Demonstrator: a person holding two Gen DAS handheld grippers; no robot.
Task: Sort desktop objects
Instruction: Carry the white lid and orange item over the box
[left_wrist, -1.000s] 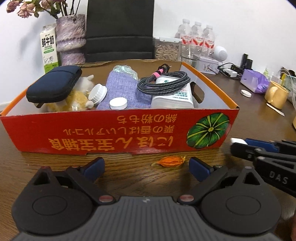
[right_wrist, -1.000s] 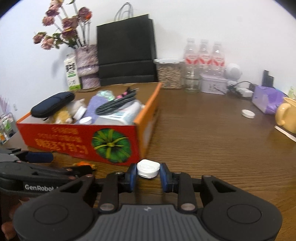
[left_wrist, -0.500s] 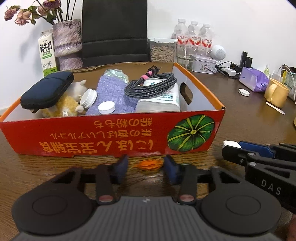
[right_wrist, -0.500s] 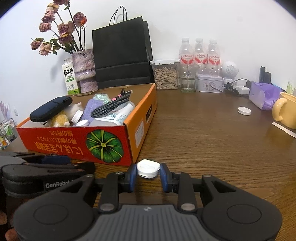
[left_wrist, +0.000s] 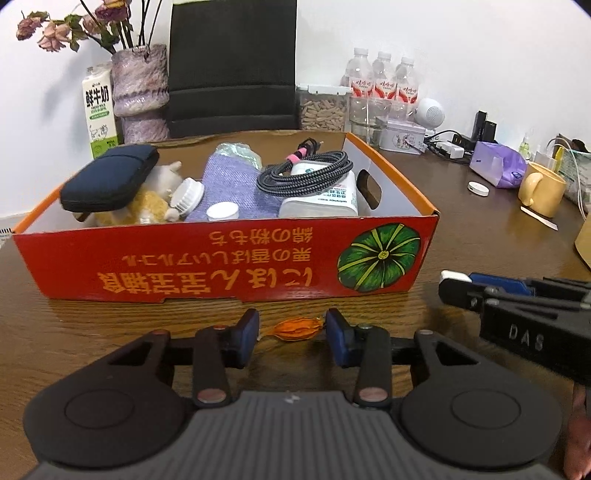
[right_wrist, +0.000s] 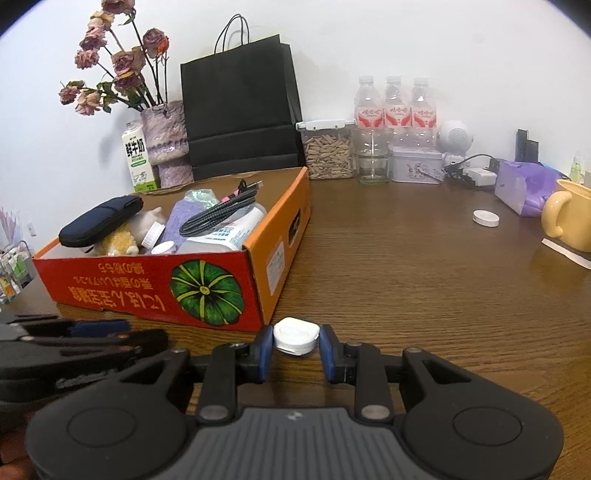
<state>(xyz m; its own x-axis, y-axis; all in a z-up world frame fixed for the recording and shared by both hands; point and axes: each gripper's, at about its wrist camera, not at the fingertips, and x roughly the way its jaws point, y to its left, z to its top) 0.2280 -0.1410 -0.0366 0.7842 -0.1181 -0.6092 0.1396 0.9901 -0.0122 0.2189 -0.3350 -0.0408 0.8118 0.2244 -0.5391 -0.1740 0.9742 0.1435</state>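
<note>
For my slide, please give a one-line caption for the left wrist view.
Left claw closed on an orange husk before the red box; right claw holds a white case.

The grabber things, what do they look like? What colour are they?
Both are black plastic. The left gripper and right gripper each have two blue pads at the fingertips, thin linked bars with small round rivets, two big round discs and a grey ribbed body. Seen sideways, one has white letters "DAS" on it. The other's side label is too blurred to read.
</note>
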